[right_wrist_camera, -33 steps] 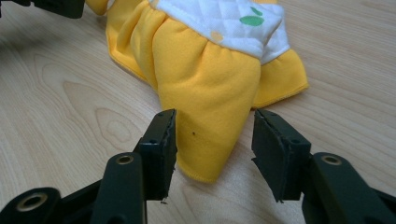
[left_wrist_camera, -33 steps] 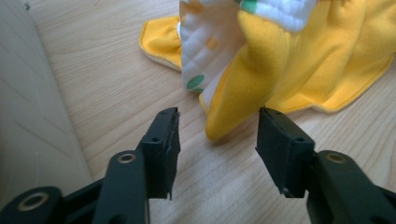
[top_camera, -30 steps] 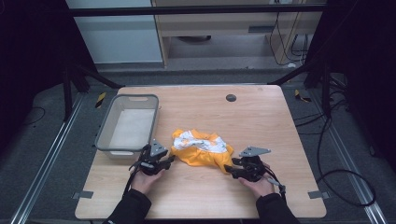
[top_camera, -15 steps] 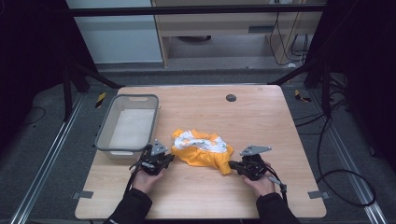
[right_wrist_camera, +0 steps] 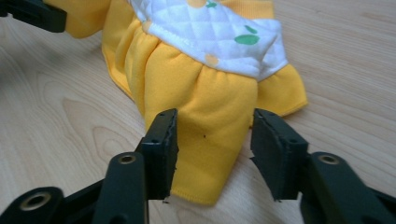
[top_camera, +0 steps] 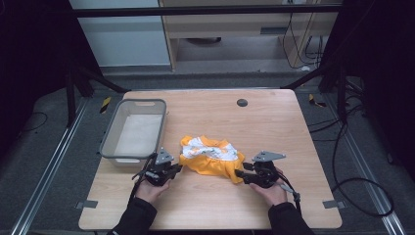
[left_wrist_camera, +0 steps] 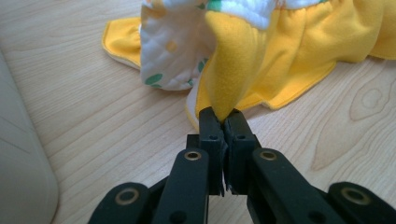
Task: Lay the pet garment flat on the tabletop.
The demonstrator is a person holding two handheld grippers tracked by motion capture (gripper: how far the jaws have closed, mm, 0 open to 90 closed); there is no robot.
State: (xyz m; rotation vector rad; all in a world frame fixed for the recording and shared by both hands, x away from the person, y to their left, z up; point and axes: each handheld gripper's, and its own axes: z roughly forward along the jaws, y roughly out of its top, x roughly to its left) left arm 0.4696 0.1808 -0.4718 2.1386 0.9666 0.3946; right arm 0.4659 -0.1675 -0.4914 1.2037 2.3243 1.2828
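A light wooden table (top_camera: pixel 274 117) fills the middle of the high view. Left of centre on it sits a grey mesh basket (top_camera: pixel 111 138). Just below centre lies a crumpled yellow and white garment (top_camera: pixel 209 157). Toward the upper middle, a small dark round disc (top_camera: pixel 242 103) marks the tabletop.

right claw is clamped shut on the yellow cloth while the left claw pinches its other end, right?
Not quite. The right claw is open: the right gripper view shows its jaws standing apart on either side of a flap of the yellow cloth, having just been opening. The left claw does pinch a fold at the other end, as the left gripper view shows.
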